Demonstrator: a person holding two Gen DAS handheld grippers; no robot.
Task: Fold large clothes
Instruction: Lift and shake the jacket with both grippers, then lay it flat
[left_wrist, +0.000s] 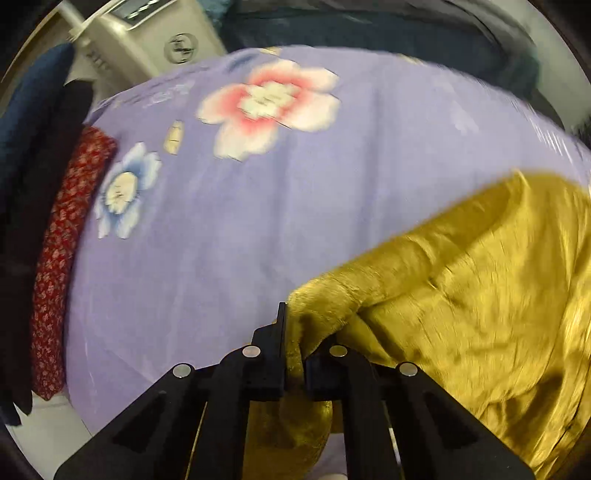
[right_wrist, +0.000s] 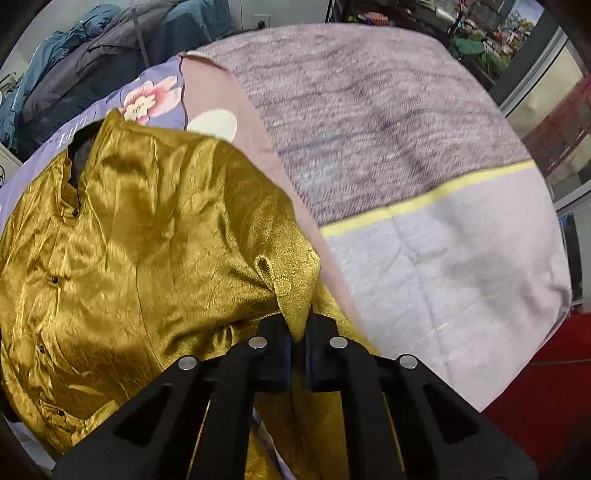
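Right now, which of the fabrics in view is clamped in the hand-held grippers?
The shiny gold buttoned shirt: both hand-held grippers, left and right, pinch it. The purple floral sheet and pink-grey blanket lie flat, ungripped.

Lilac floral bedsheet (left_wrist: 258, 229), red floor (right_wrist: 535, 413), window (right_wrist: 495, 33) at back.

2 wrist fisheyes, close above bed, facing forward along fingers, sharing gold shirt (left_wrist: 480, 295) (right_wrist: 147, 258)

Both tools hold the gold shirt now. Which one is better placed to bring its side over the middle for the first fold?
Probably the right tool: its view shows the whole gold shirt front and button row beside it. The left tool sees only a bunched part.
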